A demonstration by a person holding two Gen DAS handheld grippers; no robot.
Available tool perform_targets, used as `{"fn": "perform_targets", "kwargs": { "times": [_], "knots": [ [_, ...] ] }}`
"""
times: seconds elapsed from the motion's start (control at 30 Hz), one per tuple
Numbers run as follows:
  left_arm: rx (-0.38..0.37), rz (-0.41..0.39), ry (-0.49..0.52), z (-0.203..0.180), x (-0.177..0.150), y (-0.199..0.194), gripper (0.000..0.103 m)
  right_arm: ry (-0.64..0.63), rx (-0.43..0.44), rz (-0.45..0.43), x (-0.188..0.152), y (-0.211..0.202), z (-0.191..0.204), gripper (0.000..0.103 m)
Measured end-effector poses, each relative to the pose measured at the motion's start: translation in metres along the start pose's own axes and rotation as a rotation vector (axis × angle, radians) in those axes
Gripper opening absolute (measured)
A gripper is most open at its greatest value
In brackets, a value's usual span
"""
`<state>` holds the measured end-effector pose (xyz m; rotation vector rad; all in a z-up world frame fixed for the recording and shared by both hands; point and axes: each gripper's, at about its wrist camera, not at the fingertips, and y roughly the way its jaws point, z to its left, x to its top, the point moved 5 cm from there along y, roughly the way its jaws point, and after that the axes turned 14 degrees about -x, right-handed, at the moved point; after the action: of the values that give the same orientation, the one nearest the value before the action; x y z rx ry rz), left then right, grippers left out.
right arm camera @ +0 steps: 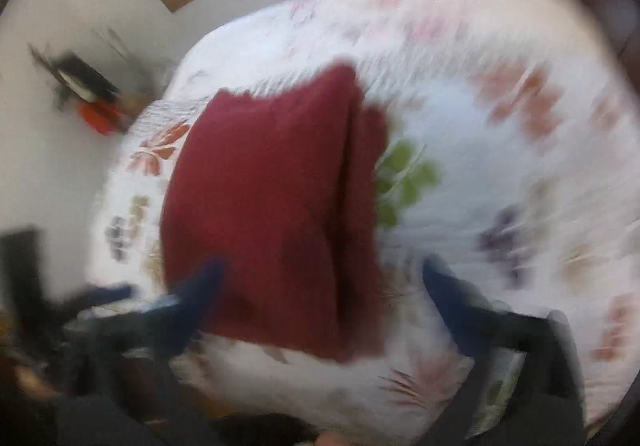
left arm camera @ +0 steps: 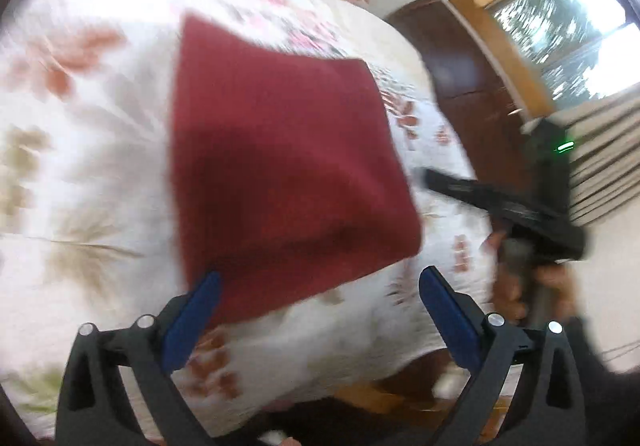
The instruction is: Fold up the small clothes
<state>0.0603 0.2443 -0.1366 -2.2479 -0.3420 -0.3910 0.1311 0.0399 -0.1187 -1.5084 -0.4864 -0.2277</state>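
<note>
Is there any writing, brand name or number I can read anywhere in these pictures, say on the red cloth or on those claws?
None can be read.
Red cloth: plain, no label showing.
Floral bedspread: only a printed flower pattern.
Left claw and right claw: no markings visible.
Dark things on the wall shelf: too blurred to tell whether they carry text.

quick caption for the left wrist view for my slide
Open left gripper above a folded dark red cloth on a floral bedspread, right gripper at the bed's edge.
</note>
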Motion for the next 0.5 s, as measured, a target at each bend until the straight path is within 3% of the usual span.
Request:
{"fn": "perform_targets", "kwargs": {
  "times": [0.1,0.23,0.33,0.5],
  "knots": [
    [0.148,-0.066,0.014,-0.02,-0.015,-0.047,0.099,-0.06,-0.115,-0.076,-0.015,-0.062,0.024,0.1],
    [0.283,-0.133,-0.016,-0.039,-0.023,-0.101,0.099,-0.041,-0.135,-0.064,-0.025,-0.105,0.043,0.101],
    [0.31,-0.117,-0.066,-0.037,-0.028,-0.133,0.099,0.023,-0.062,-0.039,-0.033,-0.128,0.043,0.101],
    [0.303,-0.155,-0.055,-0.048,-0.028,-0.157,0.099,-0.062,-0.224,-0.117,-0.033,-0.15,0.064,0.1]
  ]
}}
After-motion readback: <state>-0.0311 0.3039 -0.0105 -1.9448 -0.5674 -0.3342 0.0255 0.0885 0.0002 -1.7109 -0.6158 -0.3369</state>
